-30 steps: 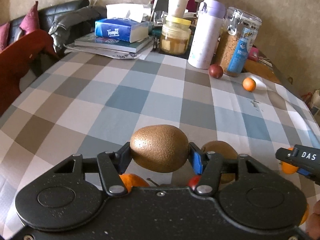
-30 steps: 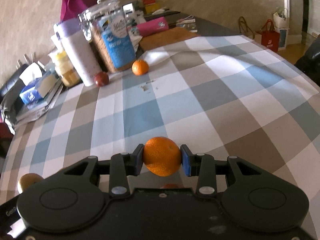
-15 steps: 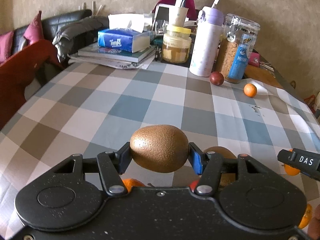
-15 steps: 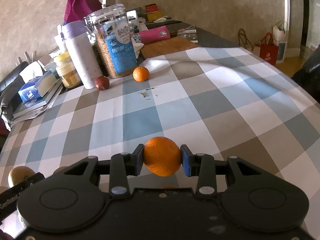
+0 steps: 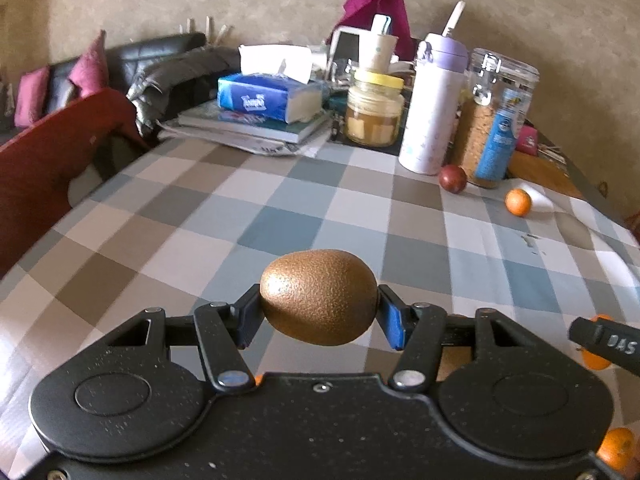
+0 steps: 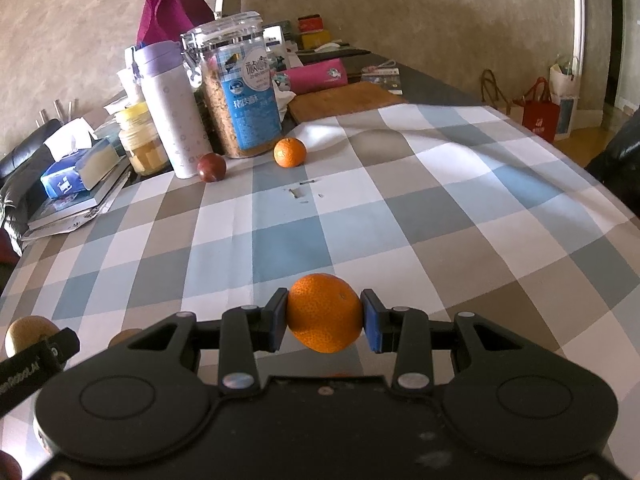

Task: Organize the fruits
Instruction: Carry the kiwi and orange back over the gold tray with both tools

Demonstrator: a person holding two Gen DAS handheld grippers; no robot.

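From the left wrist view, the left hand-held gripper (image 5: 319,312) clamps a brown, egg-shaped kiwi (image 5: 319,297) between its blue pads, held above the checked blue, grey and white table (image 5: 280,216). Far off, a dark red round fruit (image 5: 452,178) lies just beside a white and lilac flask (image 5: 432,108).

From the right wrist view, the right hand-held gripper (image 6: 325,320) grips a round orange mandarin (image 6: 325,317) over the table. A second small mandarin (image 6: 289,152) sits near a clear lidded cereal jar (image 6: 240,88).
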